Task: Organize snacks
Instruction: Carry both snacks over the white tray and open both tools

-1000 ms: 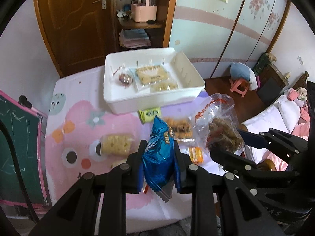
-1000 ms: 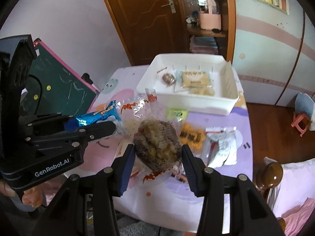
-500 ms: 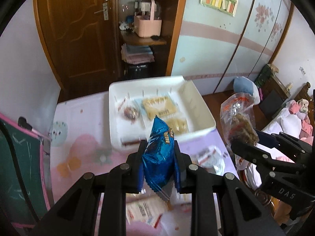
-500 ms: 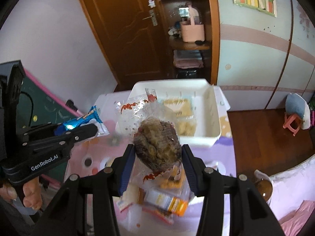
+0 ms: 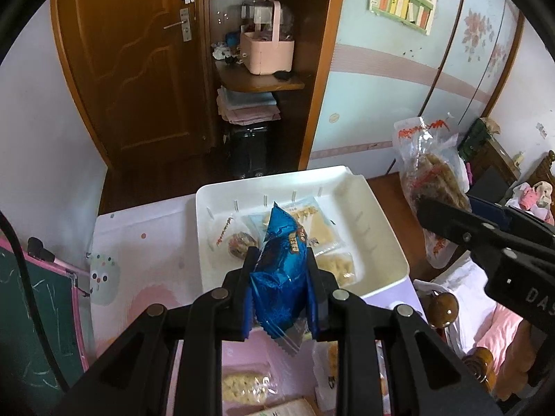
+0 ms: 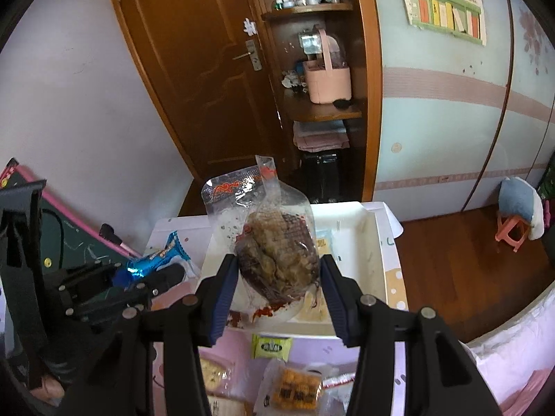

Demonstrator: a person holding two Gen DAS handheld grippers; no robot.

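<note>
2 snacks hang over the white bin at once: seen from the left wrist, the left tongs are clamped on a crinkled blue foil packet above the bin's near wall, so lower it toward the bare left part before letting go. From the right wrist, the right tongs grip a clear bag of brown, lumpy snack over the bin's middle; I would release them 1 at a time.
</note>
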